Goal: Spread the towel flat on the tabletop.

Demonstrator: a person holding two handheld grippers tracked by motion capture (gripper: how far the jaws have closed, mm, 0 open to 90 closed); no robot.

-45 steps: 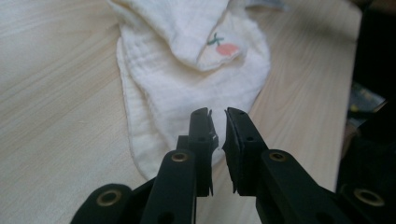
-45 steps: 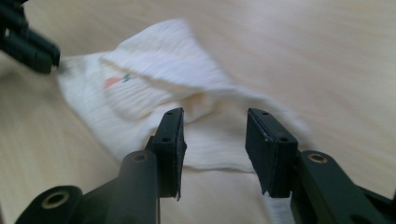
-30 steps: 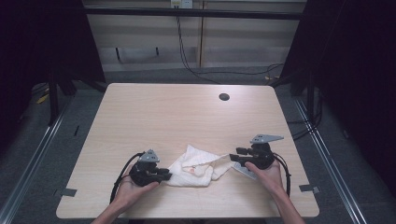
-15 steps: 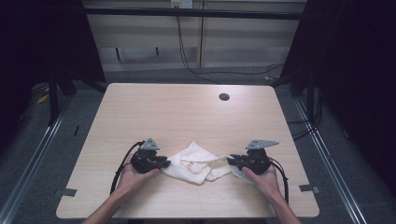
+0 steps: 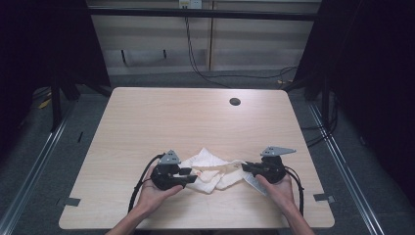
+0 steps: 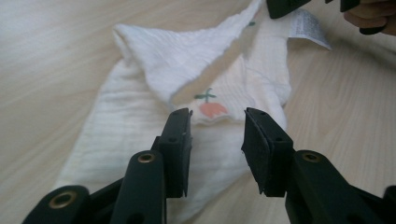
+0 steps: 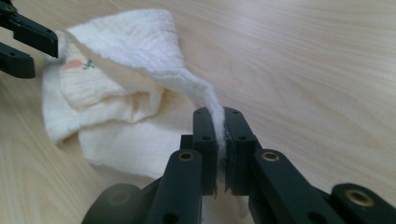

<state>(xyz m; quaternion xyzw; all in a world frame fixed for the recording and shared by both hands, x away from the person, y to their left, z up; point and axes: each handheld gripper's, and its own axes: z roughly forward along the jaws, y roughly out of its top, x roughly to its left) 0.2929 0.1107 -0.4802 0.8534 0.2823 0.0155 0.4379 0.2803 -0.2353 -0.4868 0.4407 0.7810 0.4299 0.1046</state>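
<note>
A crumpled white cloth [image 5: 213,169] with a small orange flower print [image 6: 212,109] lies near the table's front edge. My left gripper [image 5: 192,175] is at the cloth's left side. Its jaws [image 6: 217,135] stand open just above the fabric, with nothing between them. My right gripper [image 5: 246,168] is at the cloth's right side. It [image 7: 220,140] is shut on a corner of the cloth [image 7: 121,93], which rises in a taut ridge to the jaws. A white label [image 6: 306,25] hangs from the cloth beside the right gripper [image 6: 285,5].
The wooden table [image 5: 161,122] has a dark round cable hole [image 5: 235,102] at the back right. A hand holds each gripper, coming in over the front edge. Black cables trail from both grippers toward that edge.
The left gripper has moved slightly right, onto the cloth's left edge. The right gripper has come a little toward the front edge, holding the corner. The cloth is drawn out between them.
</note>
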